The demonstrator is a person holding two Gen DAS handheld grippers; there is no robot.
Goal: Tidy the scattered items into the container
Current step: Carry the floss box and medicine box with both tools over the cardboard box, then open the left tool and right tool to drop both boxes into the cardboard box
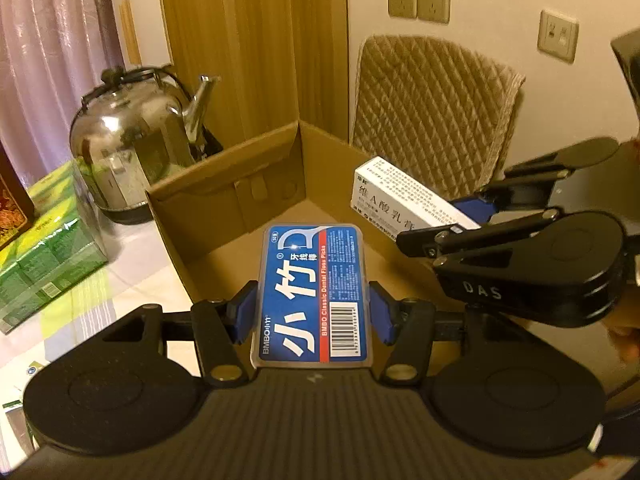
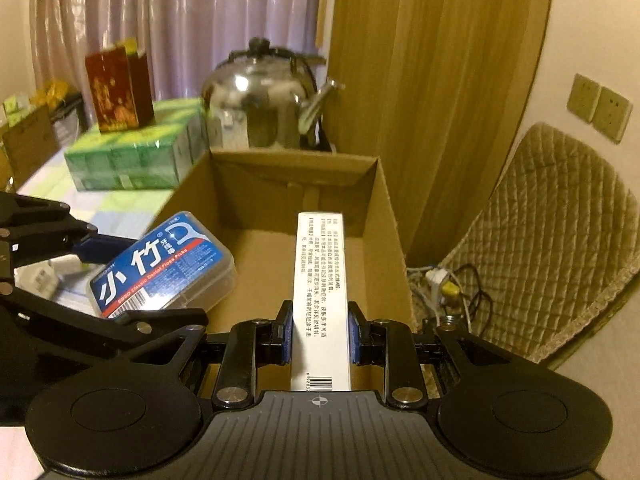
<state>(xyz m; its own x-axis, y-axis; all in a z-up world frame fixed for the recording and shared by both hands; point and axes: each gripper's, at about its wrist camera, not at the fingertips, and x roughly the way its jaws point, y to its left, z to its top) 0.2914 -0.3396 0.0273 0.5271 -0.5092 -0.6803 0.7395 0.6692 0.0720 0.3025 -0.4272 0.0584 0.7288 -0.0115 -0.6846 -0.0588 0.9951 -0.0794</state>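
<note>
Cardboard box (image 1: 256, 196) sits open on a table w/ a pale checked cloth (image 1: 92, 292), both grippers poised over its mouth. Left gripper (image 1: 314, 312) clamps a clear plastic floss-pick case (image 1: 314, 288) w/ a blue label, blue pads (image 1: 244, 312) pressed to its long sides; the case's near end is hidden behind the gripper body. Right gripper (image 2: 320, 338) pinches a slim white carton (image 2: 320, 292) printed w/ small black text, held lengthwise over the box floor; its lower end, barcode incl., is cut off by the gripper housing. In the right wrist view the floss case (image 2: 164, 264) hangs tilted above the box's left wall, left gripper's fingers partly out of frame. In the left wrist view the white carton (image 1: 400, 196) juts in from the right over the box's far corner, its rear end masked by the right gripper (image 1: 464, 216). Box floor (image 2: 256, 280) shows bare where visible; near part is hidden by both tools. Behind the box: steel kettle (image 2: 264, 100), green multipack (image 2: 136, 152) topped by a dark red box (image 2: 120, 88); label text too blurred to read. Quilted chair back (image 1: 432, 108) stands at right, wall sockets (image 1: 418, 2) above. Cables on the floor (image 2: 460, 292) are hard to make out.
</note>
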